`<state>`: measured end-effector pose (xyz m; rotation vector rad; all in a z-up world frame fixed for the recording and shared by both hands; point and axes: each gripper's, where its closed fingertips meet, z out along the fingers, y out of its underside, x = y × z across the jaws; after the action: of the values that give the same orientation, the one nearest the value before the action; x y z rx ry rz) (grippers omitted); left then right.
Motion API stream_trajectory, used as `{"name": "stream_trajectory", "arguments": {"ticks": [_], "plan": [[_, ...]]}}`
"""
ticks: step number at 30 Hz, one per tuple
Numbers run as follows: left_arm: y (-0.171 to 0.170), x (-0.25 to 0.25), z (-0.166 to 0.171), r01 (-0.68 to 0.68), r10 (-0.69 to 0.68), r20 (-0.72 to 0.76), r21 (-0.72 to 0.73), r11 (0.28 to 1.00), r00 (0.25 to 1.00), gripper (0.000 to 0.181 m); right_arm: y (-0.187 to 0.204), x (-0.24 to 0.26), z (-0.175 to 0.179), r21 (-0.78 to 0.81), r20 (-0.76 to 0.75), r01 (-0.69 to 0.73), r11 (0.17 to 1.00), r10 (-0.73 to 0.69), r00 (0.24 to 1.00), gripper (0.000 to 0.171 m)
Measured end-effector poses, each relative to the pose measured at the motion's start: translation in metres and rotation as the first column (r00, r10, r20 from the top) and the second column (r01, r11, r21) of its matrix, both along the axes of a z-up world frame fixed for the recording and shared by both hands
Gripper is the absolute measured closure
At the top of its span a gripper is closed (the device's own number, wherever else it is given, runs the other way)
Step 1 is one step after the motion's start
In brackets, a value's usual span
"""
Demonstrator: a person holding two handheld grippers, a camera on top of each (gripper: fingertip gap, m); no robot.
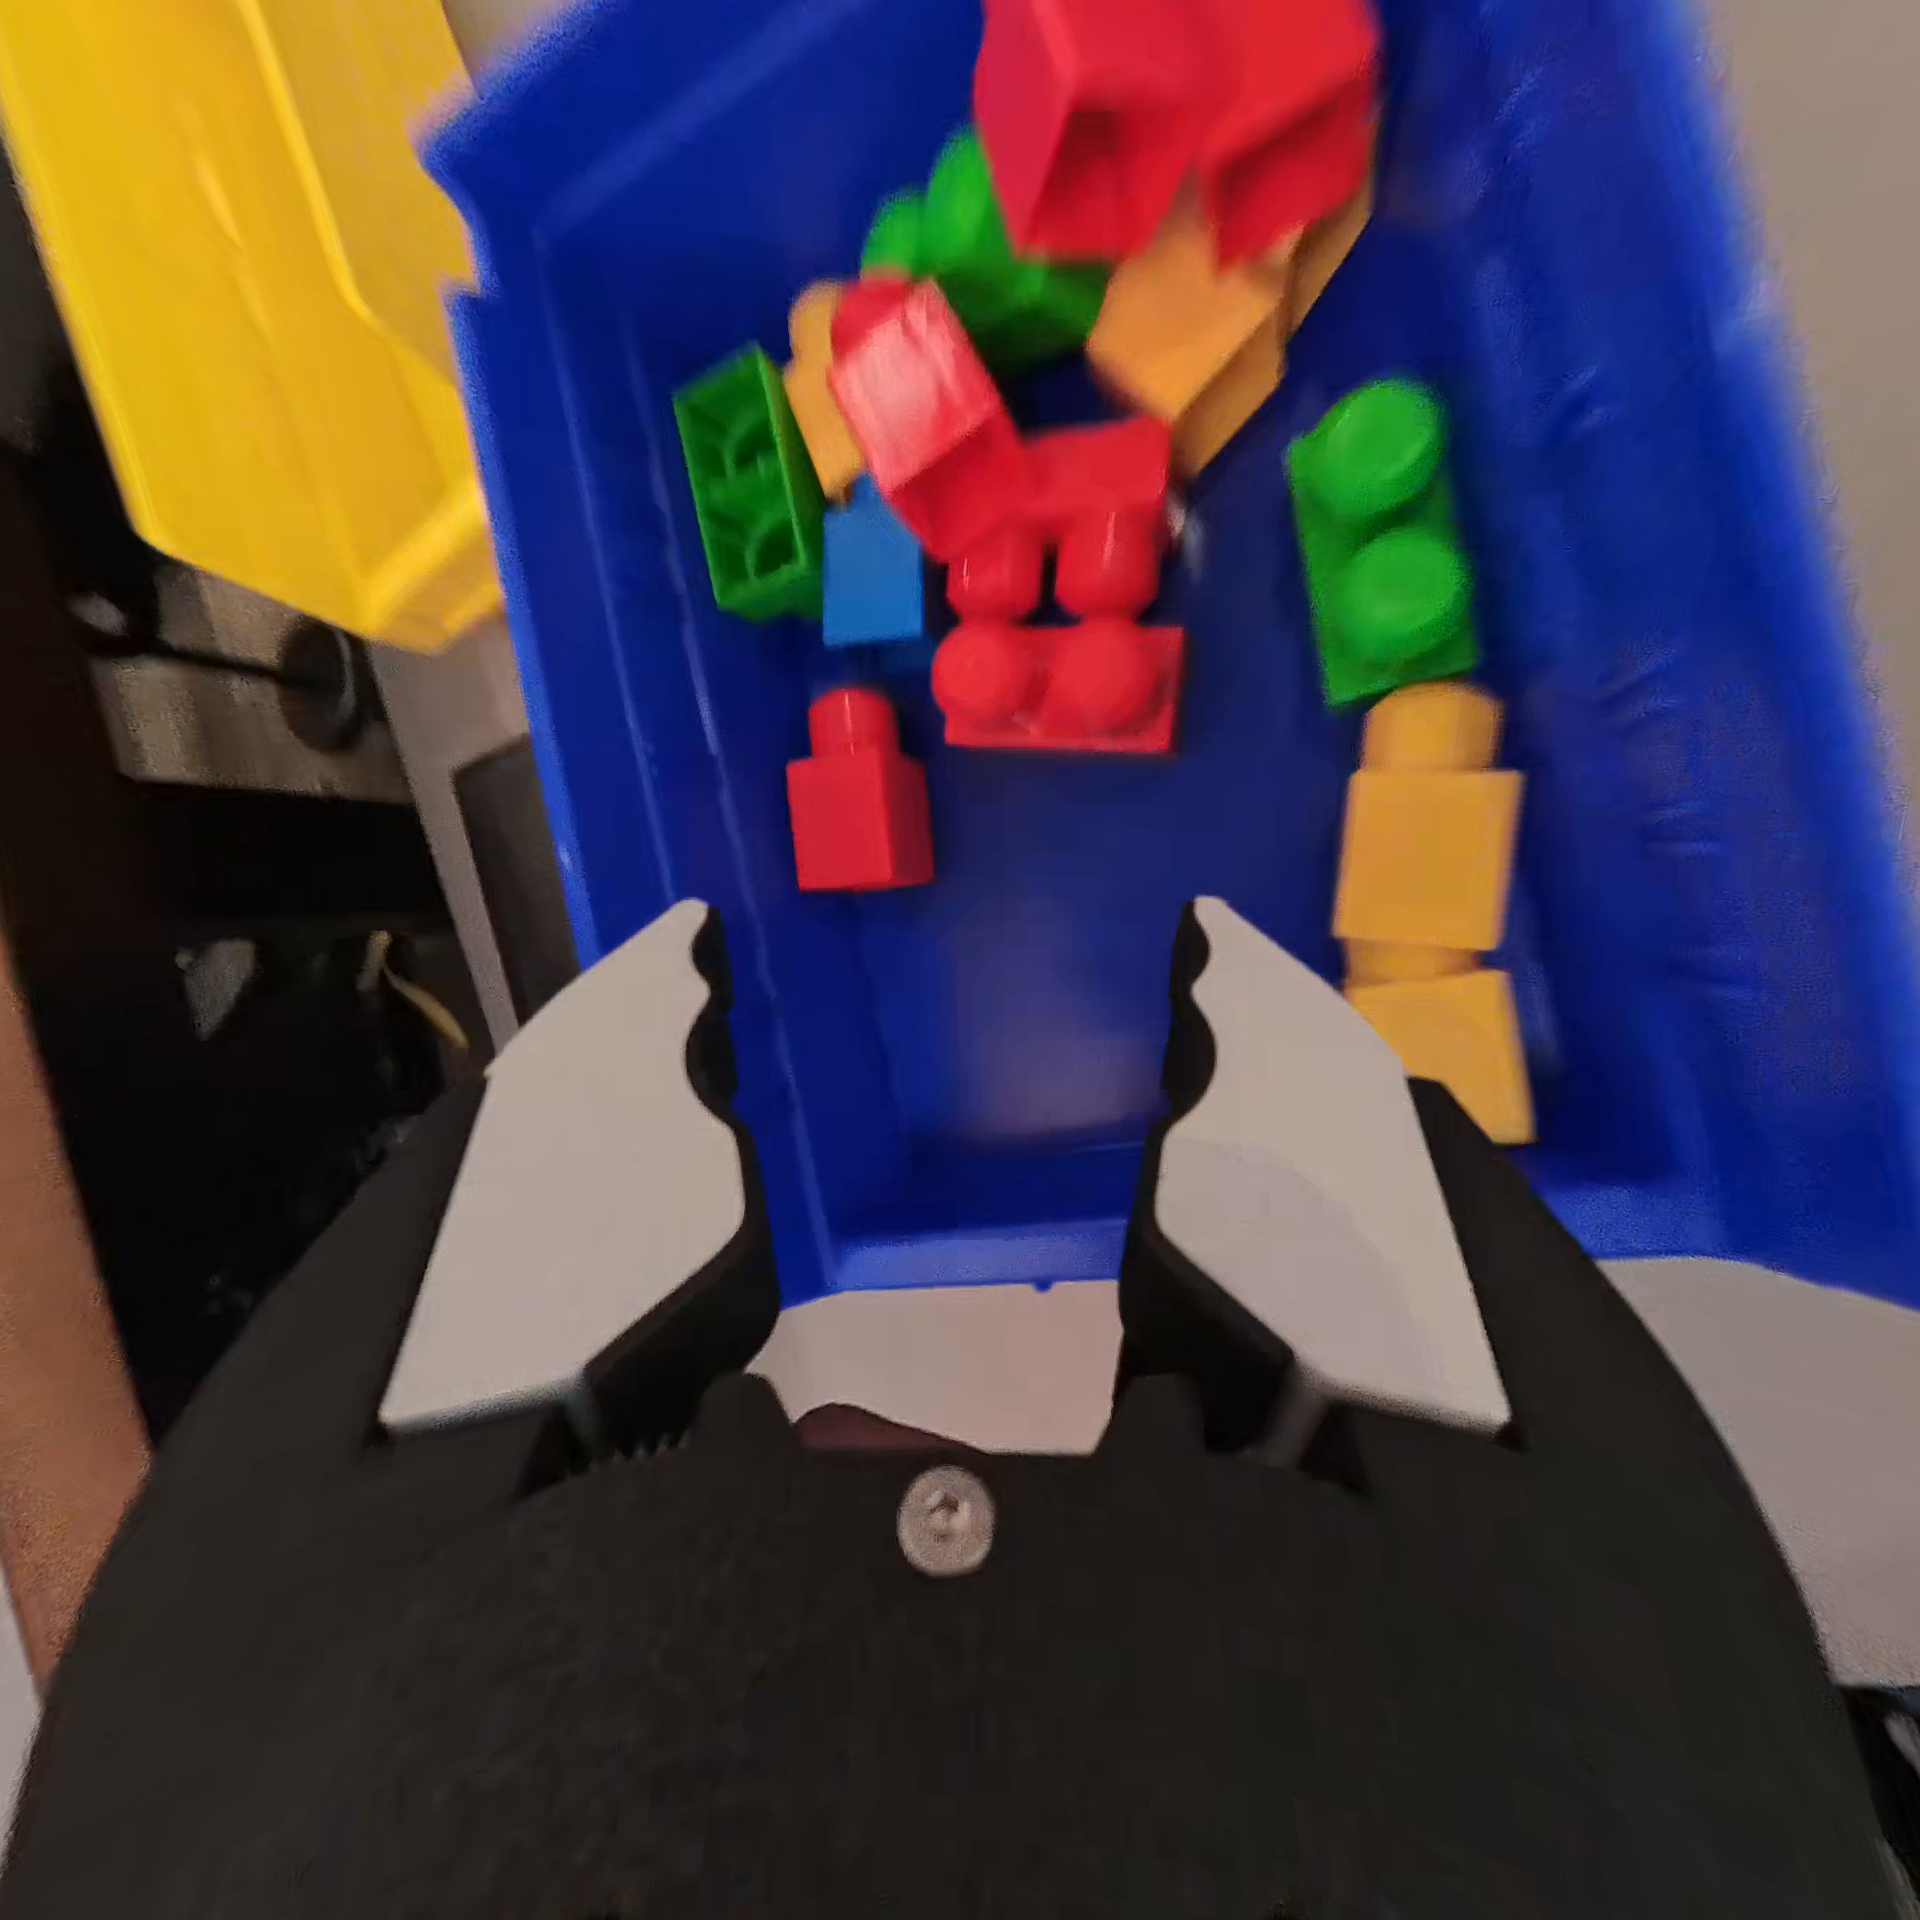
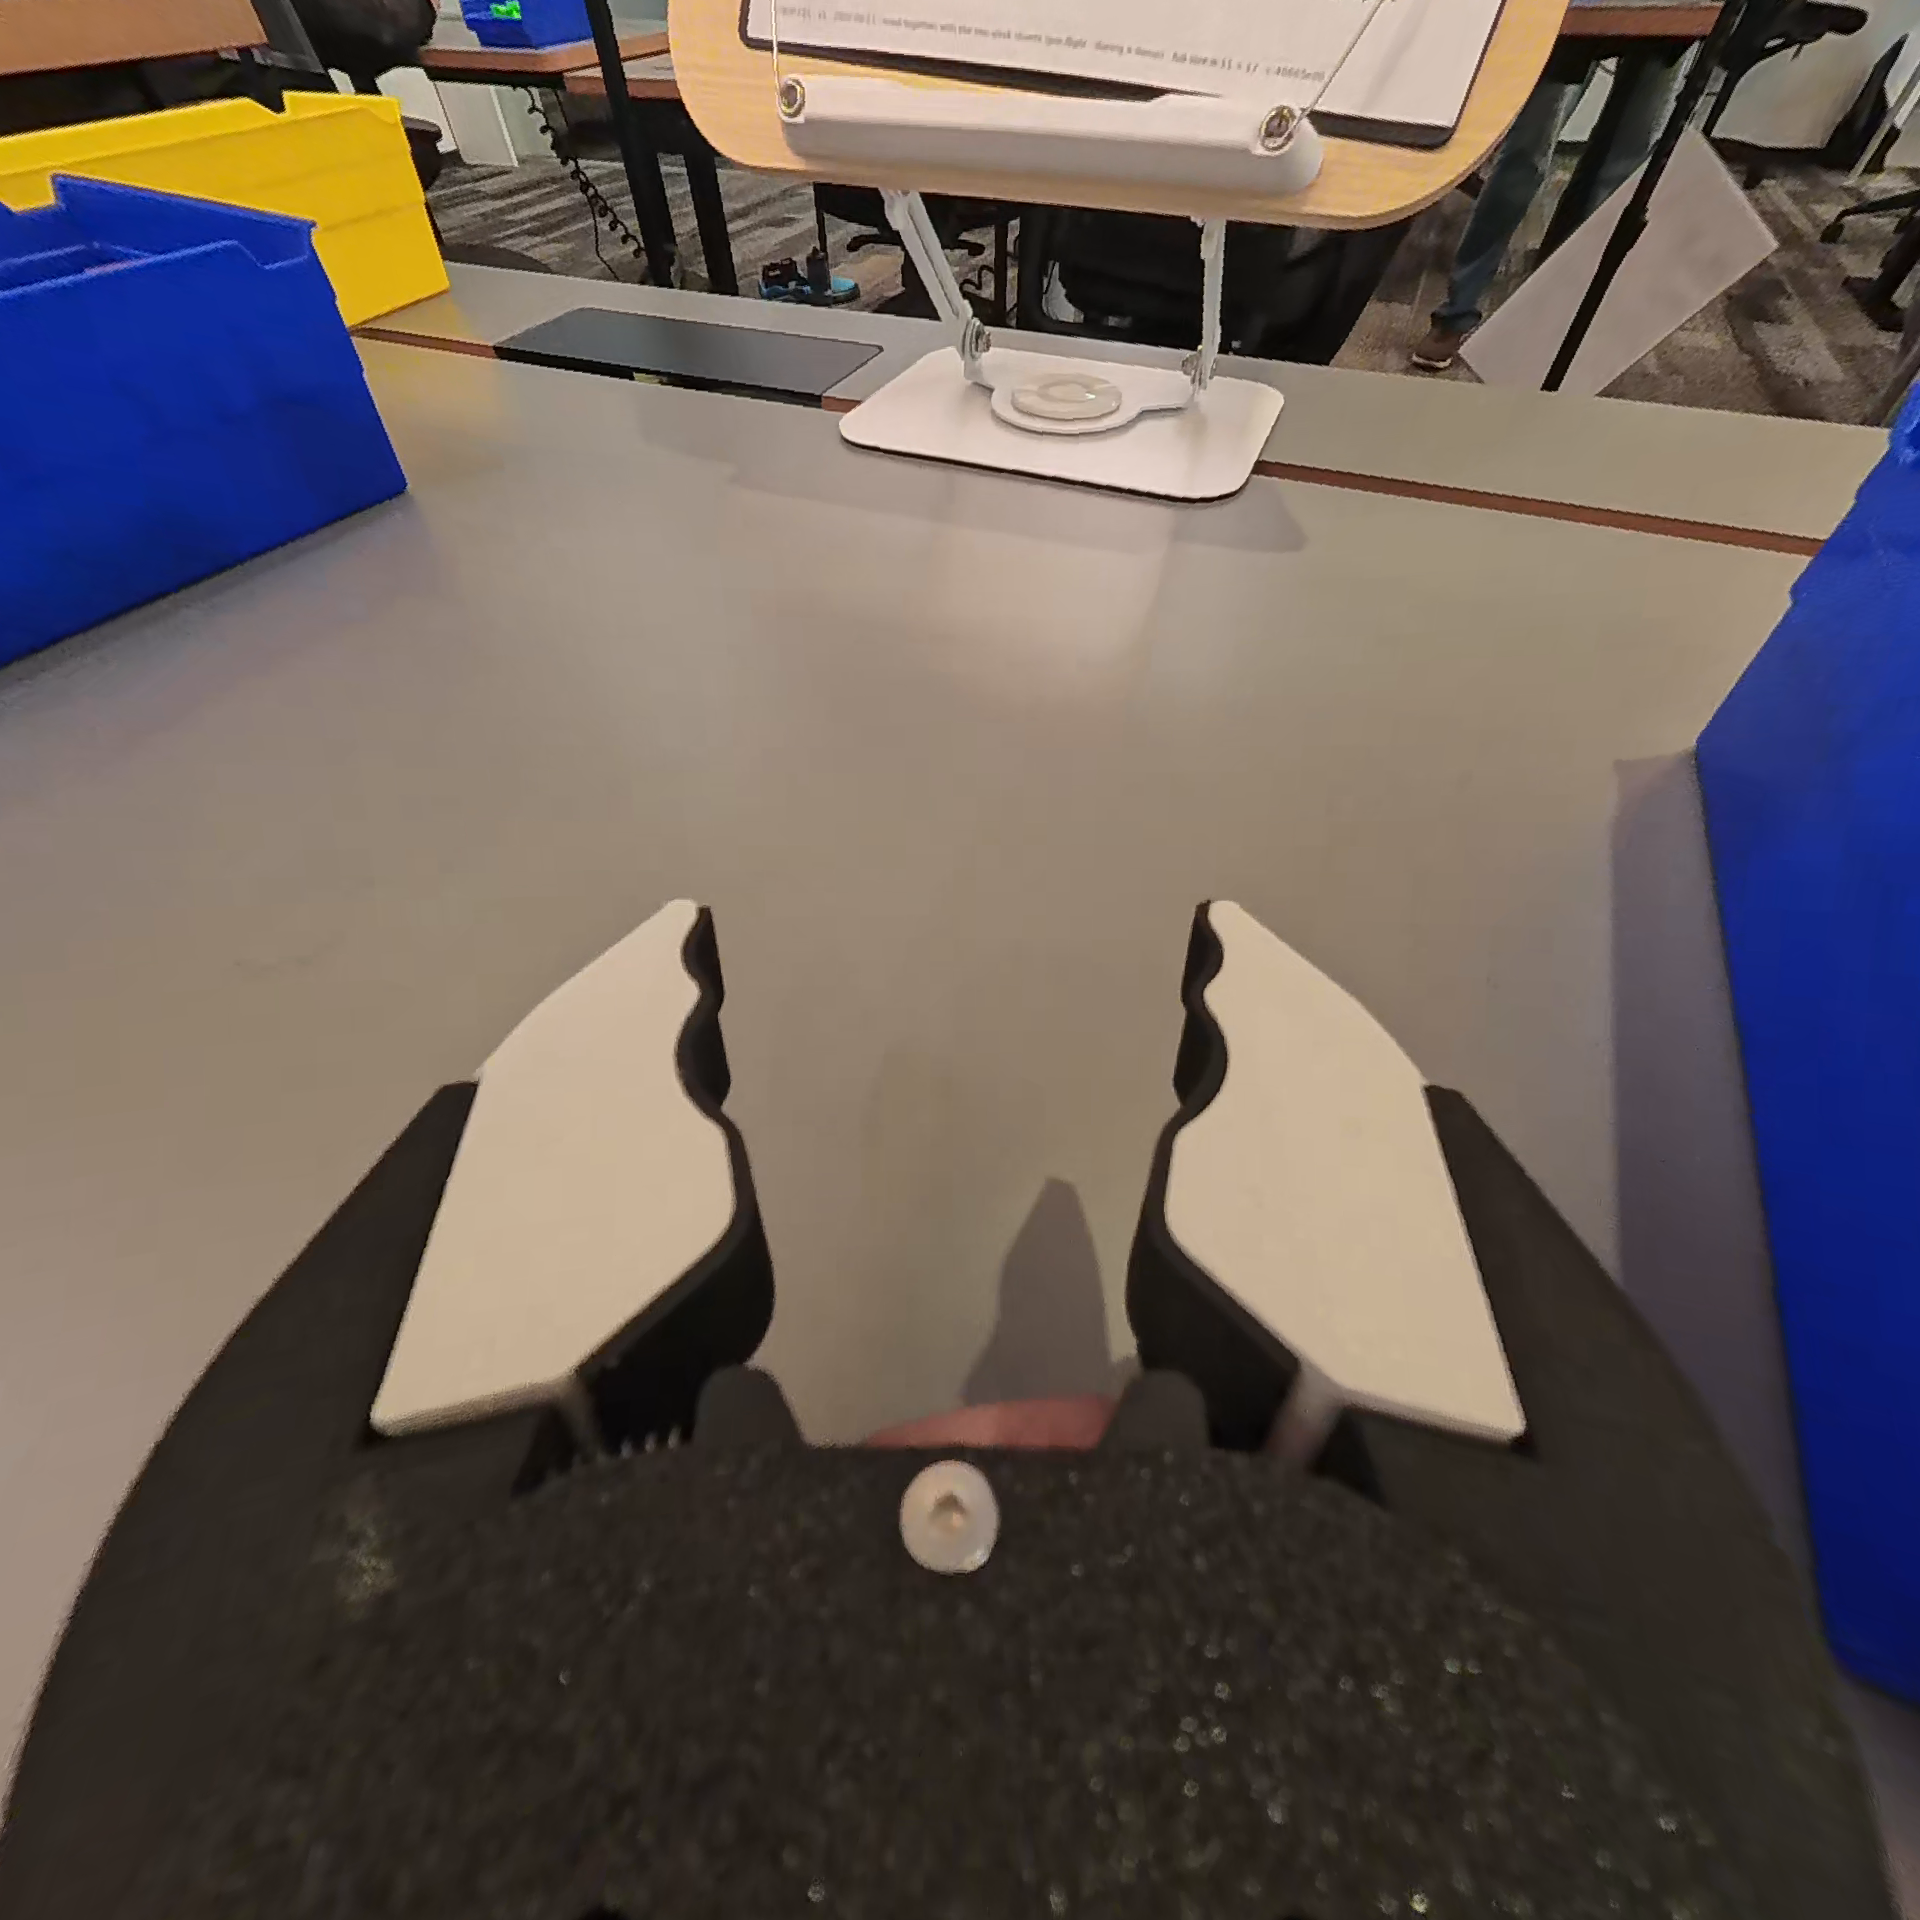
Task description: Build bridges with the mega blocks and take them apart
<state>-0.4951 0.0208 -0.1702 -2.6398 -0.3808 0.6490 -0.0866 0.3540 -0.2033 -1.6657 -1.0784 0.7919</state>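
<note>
In the left wrist view a blue bin point(image 1: 1662, 727) holds several mega blocks: a small red block point(image 1: 857, 821), a red two-stud block point(image 1: 1065, 686), a green two-stud block point(image 1: 1382, 551), stacked yellow blocks point(image 1: 1429, 873), a small blue block point(image 1: 873, 571) and a jumbled pile of red, green and orange blocks point(image 1: 1039, 312) at the far end. My left gripper point(image 1: 951, 914) is open and empty, above the bin's near end. The view is blurred. My right gripper point(image 2: 951, 914) is open and empty above the bare grey table point(image 2: 935, 675).
A yellow bin point(image 1: 239, 312) stands left of the blue bin; it also shows in the right wrist view point(image 2: 312, 187) behind a blue bin point(image 2: 156, 416). Another blue bin point(image 2: 1829, 1039) is at the right. A white and wood stand point(image 2: 1070, 416) sits at the table's far edge. One gripper's finger ends stand about 55 cm off the other's.
</note>
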Motion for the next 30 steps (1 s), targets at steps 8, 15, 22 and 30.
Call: {"name": "stream_trajectory", "arguments": {"ticks": [8,15,22,30], "plan": [[-0.005,-0.055,-0.059,-0.039,0.048,0.042,-0.209,0.977,0.998,0.109,0.004,0.004,0.000,0.006,0.007,0.002,1.000,-0.002,1.000,0.088],[-0.004,-0.064,-0.077,-0.067,0.077,0.025,-0.265,0.962,0.997,0.114,0.012,0.009,0.000,-0.016,0.003,0.006,1.000,-0.006,1.000,0.091],[-0.005,-0.067,-0.083,-0.059,0.055,-0.022,-0.315,0.947,0.998,0.122,0.013,0.009,-0.003,-0.032,0.011,-0.006,0.999,0.007,1.000,0.093],[-0.008,-0.077,-0.079,-0.086,0.030,-0.162,-0.355,0.931,0.986,0.146,0.012,0.011,-0.002,-0.029,0.020,-0.011,1.000,0.011,1.000,0.095]]}}
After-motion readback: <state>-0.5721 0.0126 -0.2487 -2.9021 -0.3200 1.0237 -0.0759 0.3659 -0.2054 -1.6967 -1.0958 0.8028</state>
